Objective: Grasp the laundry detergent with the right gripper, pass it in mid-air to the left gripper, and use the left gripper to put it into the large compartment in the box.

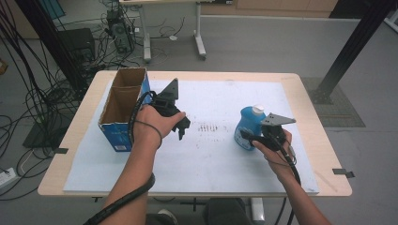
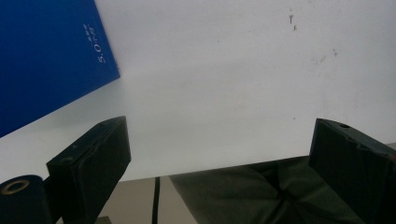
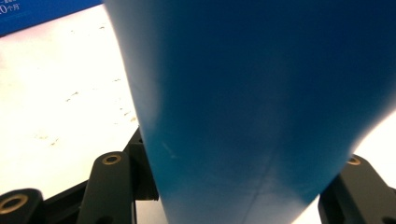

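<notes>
Nearest the person, the right hand-held gripper (image 1: 248, 137) is clenched on a blue bottle (image 1: 247, 126) with a white cap, which stands upright on the right half of the white worktop (image 1: 211, 159). Farther across, the left hand-held gripper (image 1: 180, 126) hangs released and empty just beside an open cardboard box (image 1: 123, 105) at the worktop's left. The grasp looks complete; next, likely, comes lifting the bottle clear and carrying it toward the box.
</notes>
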`<state>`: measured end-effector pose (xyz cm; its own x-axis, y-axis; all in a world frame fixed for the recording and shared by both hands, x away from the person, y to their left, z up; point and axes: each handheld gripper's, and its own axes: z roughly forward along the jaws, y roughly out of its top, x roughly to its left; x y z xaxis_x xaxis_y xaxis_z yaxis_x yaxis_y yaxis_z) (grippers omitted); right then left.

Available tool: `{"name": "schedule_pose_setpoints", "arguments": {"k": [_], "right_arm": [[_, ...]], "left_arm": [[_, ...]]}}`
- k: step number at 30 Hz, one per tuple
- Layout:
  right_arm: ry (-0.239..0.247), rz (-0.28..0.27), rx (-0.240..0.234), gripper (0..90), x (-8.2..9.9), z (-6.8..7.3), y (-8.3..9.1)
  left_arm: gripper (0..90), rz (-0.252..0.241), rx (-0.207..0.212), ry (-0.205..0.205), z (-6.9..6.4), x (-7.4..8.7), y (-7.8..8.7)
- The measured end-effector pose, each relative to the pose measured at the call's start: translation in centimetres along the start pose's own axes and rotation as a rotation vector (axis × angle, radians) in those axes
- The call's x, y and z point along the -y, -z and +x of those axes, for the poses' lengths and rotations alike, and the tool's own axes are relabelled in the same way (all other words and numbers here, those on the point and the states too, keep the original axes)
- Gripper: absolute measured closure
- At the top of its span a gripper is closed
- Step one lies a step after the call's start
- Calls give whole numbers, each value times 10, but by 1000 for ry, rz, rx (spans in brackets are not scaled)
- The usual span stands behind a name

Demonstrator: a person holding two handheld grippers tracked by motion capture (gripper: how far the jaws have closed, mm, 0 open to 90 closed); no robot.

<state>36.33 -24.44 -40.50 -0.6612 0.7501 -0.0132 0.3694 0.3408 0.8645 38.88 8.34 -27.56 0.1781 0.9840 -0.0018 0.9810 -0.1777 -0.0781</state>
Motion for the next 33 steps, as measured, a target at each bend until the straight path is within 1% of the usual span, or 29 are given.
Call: {"name": "schedule_pose_setpoints", "arguments": {"k": [29,33], "right_arm": [[-2,-5,1,429,1,0,0],[-2,-4,1,429,0,0,0]], "left_arm": [[61,-4,-2,-7,-1,-1,2],[62,-4,-3,-2,-1,0,2]]}}
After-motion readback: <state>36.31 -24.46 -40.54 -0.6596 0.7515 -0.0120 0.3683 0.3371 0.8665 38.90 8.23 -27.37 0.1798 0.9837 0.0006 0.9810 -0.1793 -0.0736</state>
